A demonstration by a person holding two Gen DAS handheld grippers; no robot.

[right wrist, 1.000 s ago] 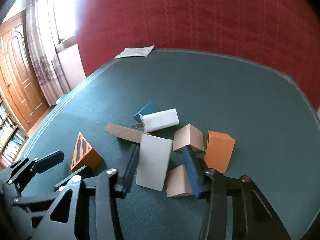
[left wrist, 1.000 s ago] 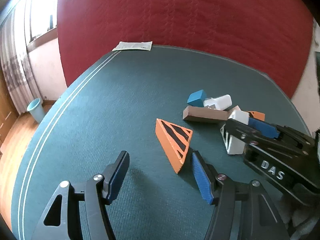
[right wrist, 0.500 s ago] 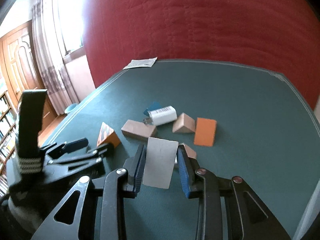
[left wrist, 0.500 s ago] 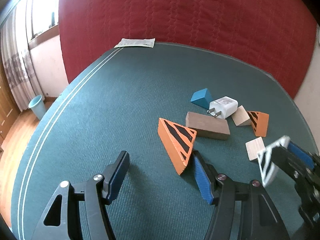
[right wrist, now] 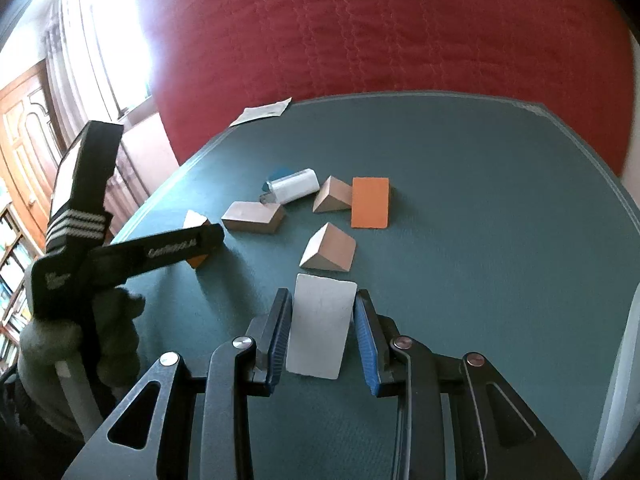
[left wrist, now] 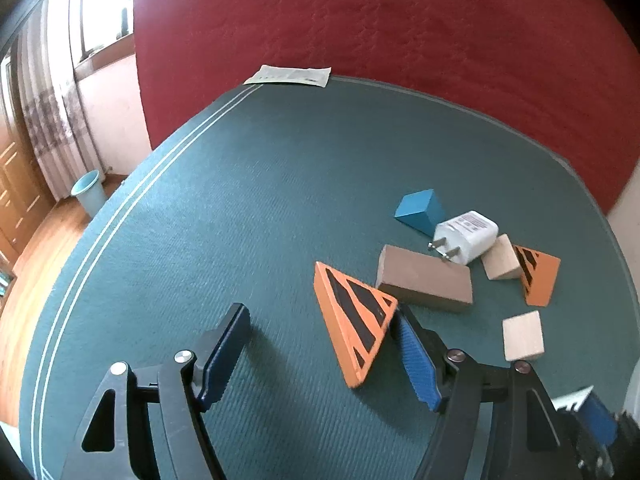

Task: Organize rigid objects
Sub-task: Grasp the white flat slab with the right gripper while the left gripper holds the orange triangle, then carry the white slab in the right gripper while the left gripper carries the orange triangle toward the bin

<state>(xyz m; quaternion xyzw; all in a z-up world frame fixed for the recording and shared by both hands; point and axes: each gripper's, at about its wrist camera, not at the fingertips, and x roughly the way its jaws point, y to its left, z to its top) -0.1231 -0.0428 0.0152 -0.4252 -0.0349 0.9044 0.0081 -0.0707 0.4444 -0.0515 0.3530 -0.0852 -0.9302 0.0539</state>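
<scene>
The right hand-held gripper (right wrist: 322, 330) is clamped on a flat grey rectangular block (right wrist: 321, 326), its two blue pads pressing the block's long edges so that the long axis runs forward along the fingers. The block is held clear of the green tabletop (right wrist: 500, 216), tilted with its far end toward the cluster of other pieces.

The left hand-held gripper (left wrist: 320, 356) holds nothing and its jaws are opening. The striped orange wedge (left wrist: 354, 320) lies on the tabletop just inside its right pad (left wrist: 416, 364), touching or nearly touching it, while the left pad stands well apart. The wedge's long side runs roughly toward the camera, so it lies along the fingers and off-centre between them. Judging by that, the left hand is the nearer one for this wedge and would need to shift to the right to centre it.

Beyond the wedge sit a brown rectangular block (left wrist: 426, 284), a blue wedge (left wrist: 418, 210), a white plug adapter (left wrist: 468, 236), a pale wooden wedge (left wrist: 500, 258), a second striped orange wedge (left wrist: 538, 276) and a pale wooden block (left wrist: 522, 335), all close together.

The surface is a ribbed green cloth with pale border lines, and a paper slip (left wrist: 290, 75) lies at its far edge. A red quilted panel (left wrist: 380, 28) backs it; curtains, a window, a wooden floor and a blue bin (left wrist: 88, 192) are at left.
</scene>
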